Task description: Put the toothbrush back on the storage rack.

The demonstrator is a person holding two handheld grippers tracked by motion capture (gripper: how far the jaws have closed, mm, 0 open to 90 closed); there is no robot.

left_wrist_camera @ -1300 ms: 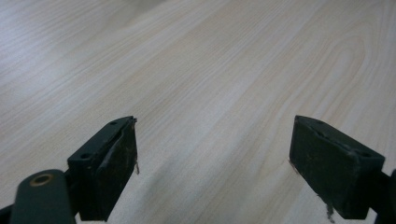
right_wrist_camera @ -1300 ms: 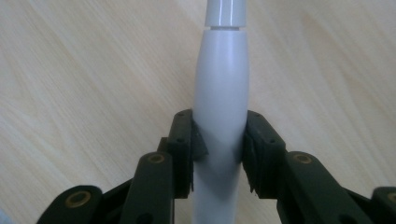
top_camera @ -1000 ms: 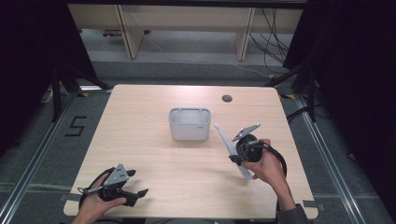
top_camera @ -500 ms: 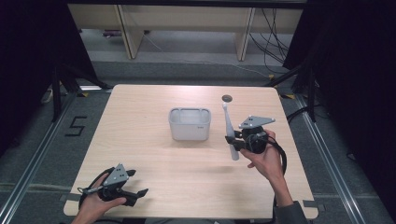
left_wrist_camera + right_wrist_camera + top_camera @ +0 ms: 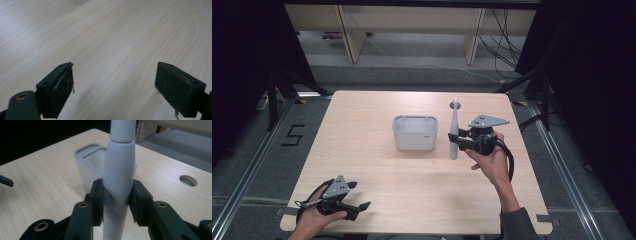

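High view: right gripper [image 5: 460,139] clamped on long pale grey tapered plastic handle [image 5: 454,131], held upright above light wooden table [image 5: 362,125], just right of grey rectangular two-compartment plastic container [image 5: 414,132], apart from it. Left gripper [image 5: 357,196] at near left table corner, jaws spread, nothing between.

Left gripper view: black pads [image 5: 63,86] wide apart over bare wood grain.

Right gripper view: both pads [image 5: 100,195] pressed against thick part of handle [image 5: 119,180]; container [image 5: 87,167] behind, left of handle; round hole in tabletop [image 5: 188,180] at right.
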